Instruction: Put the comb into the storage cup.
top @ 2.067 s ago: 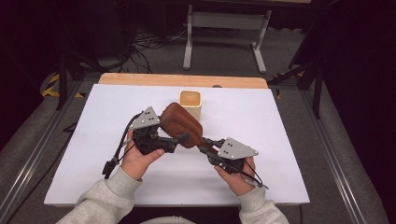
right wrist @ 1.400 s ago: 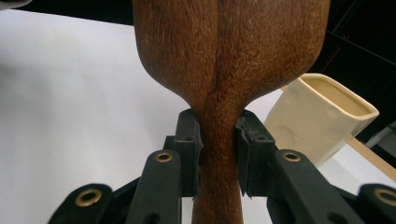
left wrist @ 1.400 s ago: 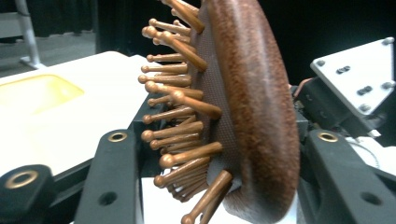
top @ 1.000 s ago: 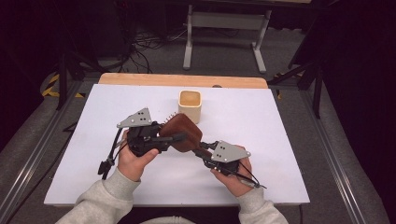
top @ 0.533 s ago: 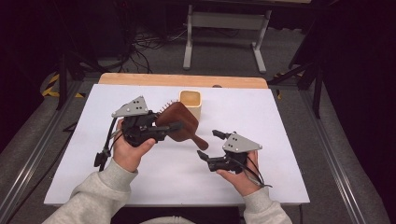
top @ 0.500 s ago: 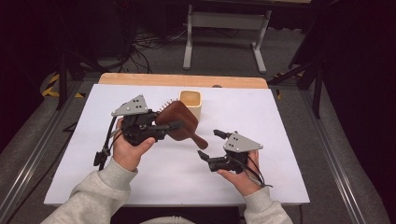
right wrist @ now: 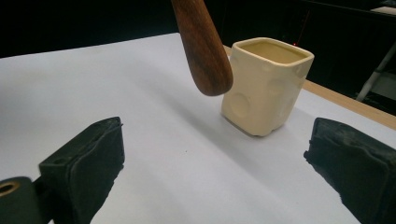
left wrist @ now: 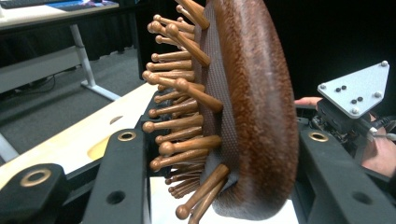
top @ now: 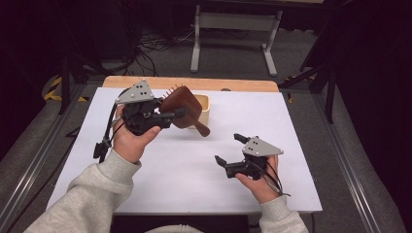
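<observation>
The white table (top: 291, 126) is carrying very little: a cream square cup (top: 208, 109) is standing near its far edge, in front of a wooden strip (top: 243, 85) that is running along that edge.

Above the table, the left gripper (top: 167, 115) is holding a brown wooden hairbrush (top: 182, 108) in the air. Its jaws are clamped on the head of the brush, one on the smooth back and one on the side of the wooden pins, as the left gripper view (left wrist: 243, 116) is showing clearly. The handle is pointing down and toward the person's right, and its rounded end (right wrist: 205, 51) is hanging just in front of the cup, above the table and not touching it.

The change is at the right gripper (top: 228, 150). One second ago it was closed on the handle of the brush; now its jaws have just been opening, they are standing wide apart with nothing between them, and the hand is sitting lower and to the right, well apart from the brush. The left hand is also higher than before, nearer to the cup.

So, I judge, the handover is finished and the brush is now depending on the left gripper alone. The probable next step is lowering the handle into the cup, and the opening is narrow, so the aiming is needing care.
</observation>
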A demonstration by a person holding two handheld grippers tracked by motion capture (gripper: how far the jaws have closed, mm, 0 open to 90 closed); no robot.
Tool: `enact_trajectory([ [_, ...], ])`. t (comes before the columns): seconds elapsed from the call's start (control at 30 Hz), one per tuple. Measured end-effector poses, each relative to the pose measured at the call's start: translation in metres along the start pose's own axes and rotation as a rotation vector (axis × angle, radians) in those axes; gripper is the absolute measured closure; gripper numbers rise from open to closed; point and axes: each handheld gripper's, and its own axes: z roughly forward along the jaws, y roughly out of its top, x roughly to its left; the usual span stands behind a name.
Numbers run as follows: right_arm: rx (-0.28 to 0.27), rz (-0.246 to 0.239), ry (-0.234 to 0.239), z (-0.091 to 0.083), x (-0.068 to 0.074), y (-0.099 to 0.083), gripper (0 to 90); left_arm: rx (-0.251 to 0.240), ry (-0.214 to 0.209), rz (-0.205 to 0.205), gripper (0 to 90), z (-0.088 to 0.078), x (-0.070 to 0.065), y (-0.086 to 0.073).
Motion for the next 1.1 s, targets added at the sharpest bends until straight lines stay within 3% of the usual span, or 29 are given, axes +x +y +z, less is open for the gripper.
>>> enact_trajectory([
  [0.23,0.0,0.006,-0.013,-0.004,-0.002,-0.001,4.2,0.0,0.032,0.018,55.6,0.005,0.005,0.01],
  [0.53,-0.008,0.032,-0.045,-0.008,-0.009,-0.004,4.3,-0.014,0.078,0.009,55.6,0.015,0.016,0.017],
  [1.1,-0.015,0.03,-0.042,-0.009,-0.009,-0.003,4.4,-0.056,0.175,-0.007,55.2,0.03,0.031,0.019],
])
